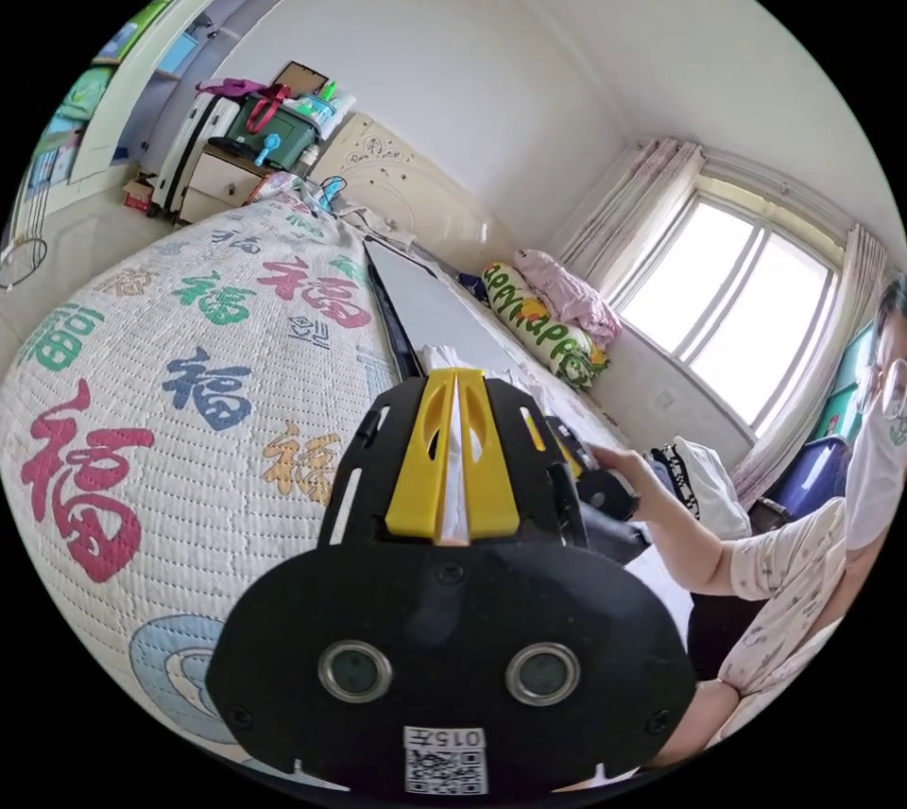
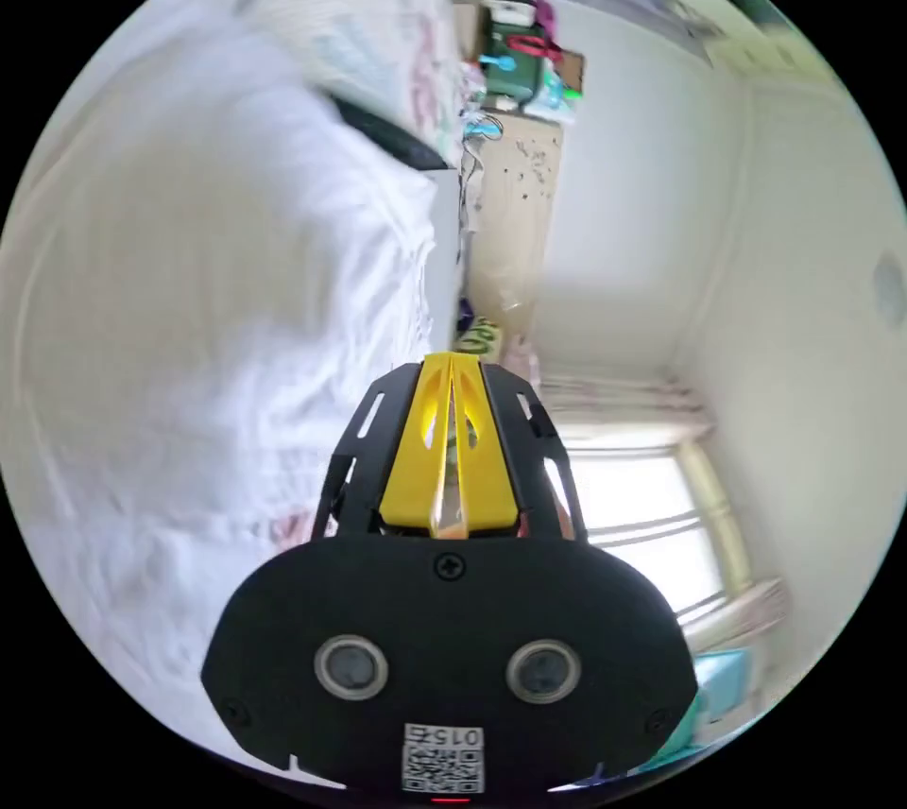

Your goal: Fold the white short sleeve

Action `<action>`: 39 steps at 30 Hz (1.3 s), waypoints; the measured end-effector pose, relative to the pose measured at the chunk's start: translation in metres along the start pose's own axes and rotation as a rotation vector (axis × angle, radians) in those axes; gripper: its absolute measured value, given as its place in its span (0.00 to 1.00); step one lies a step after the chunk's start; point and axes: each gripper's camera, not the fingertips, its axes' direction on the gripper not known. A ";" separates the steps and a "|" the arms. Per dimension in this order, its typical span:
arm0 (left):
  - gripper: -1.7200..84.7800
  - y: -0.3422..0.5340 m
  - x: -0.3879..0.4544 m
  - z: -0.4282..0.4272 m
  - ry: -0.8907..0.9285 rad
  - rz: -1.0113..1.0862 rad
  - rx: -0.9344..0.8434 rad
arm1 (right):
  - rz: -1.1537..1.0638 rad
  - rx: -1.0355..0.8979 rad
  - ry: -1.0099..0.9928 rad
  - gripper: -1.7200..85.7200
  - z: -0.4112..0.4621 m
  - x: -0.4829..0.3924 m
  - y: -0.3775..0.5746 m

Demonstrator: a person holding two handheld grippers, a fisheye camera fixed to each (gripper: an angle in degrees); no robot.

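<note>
Your left gripper [image 1: 456,384] has its yellow jaws pressed together on a thin strip of the white short sleeve [image 1: 455,459], above the quilted bed cover [image 1: 189,355] that spreads to nine o'clock. Your right gripper [image 1: 590,478] shows at three o'clock beside it, in your hand [image 1: 628,469]. In the right gripper view, your right gripper's jaws meet at the tips; whether cloth sits between them I cannot tell. The blurred shirt billows from nine to eleven o'clock.

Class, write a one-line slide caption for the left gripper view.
Left claw pinching white cloth above a bed quilt printed with colourful characters, window behind.
</note>
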 end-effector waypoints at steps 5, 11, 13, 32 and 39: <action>0.01 -0.067 0.059 0.000 -0.181 0.208 -0.022 | 0.564 0.051 -0.586 0.01 0.058 0.199 0.138; 0.07 -0.170 0.147 0.073 -0.302 0.456 -0.036 | 0.992 0.370 -1.055 0.02 0.176 0.313 0.330; 0.08 -0.205 0.159 0.116 -0.285 0.482 -0.095 | 0.976 0.691 -1.176 0.03 0.199 0.314 0.385; 0.09 -0.368 0.007 0.386 -0.320 0.185 -0.565 | 0.781 -0.065 -1.434 0.15 0.357 0.288 0.379; 0.03 -0.404 0.020 0.331 -0.287 0.211 -0.460 | 0.818 -0.058 -1.420 0.03 0.335 0.286 0.428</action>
